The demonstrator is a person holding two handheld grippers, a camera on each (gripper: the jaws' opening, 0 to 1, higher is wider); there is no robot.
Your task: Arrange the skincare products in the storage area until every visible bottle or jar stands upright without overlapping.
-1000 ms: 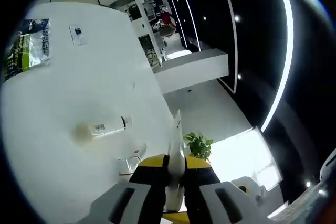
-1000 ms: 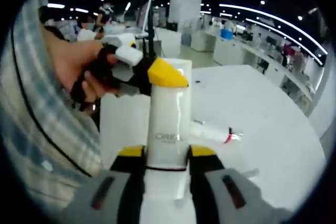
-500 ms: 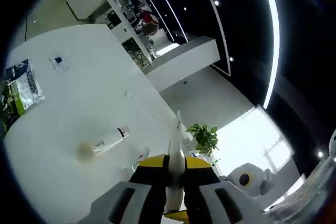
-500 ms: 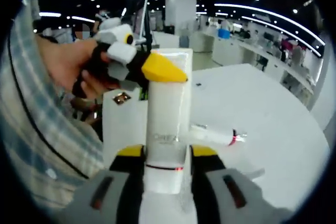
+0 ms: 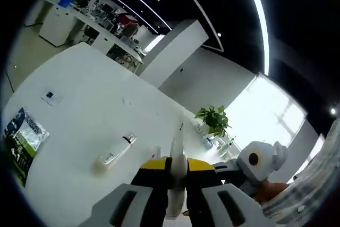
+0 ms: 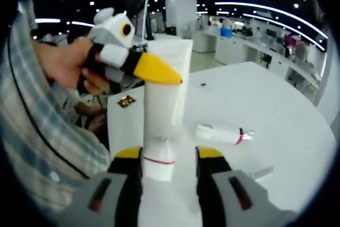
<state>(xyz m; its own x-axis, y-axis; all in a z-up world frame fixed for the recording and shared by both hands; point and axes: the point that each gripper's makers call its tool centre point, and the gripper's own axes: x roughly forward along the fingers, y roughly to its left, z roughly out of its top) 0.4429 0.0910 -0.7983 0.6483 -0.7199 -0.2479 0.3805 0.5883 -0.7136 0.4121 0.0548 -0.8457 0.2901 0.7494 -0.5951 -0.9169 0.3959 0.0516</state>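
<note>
White tube [image 6: 162,110] between left gripper [image 5: 177,176] jaws.

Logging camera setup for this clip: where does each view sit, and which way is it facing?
Left gripper view: rides the left tool, aimed across the white table at a lying tube; its jaws pinch the white tube's flat end.
Right gripper view: rides the right tool, facing the held white tube, the left tool, a hand.
Shared: held tube, lying tube, table.

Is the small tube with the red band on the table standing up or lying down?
Lying down. The small tube rests on its side on the white table, behind the big white tube held by both grippers.
</note>
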